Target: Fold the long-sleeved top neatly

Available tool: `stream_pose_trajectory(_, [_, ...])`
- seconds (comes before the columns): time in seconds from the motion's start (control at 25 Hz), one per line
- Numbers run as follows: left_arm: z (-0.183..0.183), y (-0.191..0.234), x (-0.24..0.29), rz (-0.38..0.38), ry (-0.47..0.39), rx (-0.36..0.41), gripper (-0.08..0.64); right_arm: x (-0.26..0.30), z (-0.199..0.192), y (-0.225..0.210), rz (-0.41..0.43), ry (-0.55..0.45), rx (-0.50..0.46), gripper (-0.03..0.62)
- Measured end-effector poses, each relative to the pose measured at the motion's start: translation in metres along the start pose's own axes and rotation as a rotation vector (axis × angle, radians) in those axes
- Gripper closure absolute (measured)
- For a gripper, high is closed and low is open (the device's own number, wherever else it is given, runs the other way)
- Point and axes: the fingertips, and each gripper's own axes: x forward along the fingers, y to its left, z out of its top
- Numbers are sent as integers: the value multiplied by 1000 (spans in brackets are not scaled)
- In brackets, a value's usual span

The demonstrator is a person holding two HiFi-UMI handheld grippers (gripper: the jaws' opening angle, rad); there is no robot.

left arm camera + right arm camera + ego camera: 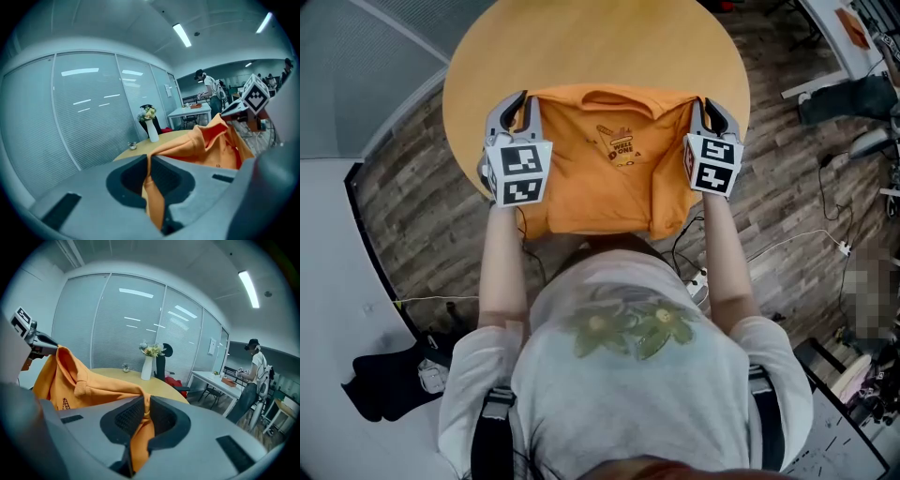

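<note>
Well, top (600, 183) (both edges pinched) aloft.

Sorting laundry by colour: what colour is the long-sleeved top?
The top is orange, with a small dark print; the head view shows it best.

Bright ceiling strip lights (182, 35) — 2 views fisheye-warped, dark-cornered

Premises: open-plan office or lab workspace.

Evidence:
- Full-height glazed partitions (84, 108) with horizontal blinds.
- Ceiling strip lights (182, 35).
- White desks (211, 378) in adjoining area.
- Round wooden meeting table (581, 47); flower vase (147, 366) near its far edge.
- Wood-plank floor (787, 216) with loose cables (811, 236) and power strip (698, 281) beside table.
- Second person (253, 376) standing at desk in background.
</note>
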Motion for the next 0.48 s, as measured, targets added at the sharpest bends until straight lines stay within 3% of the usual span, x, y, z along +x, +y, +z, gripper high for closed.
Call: stream_pose_trajectory(0.48, [-66,-14,110,-59,233,-10,534,119,-55,9,140,197,-22,543])
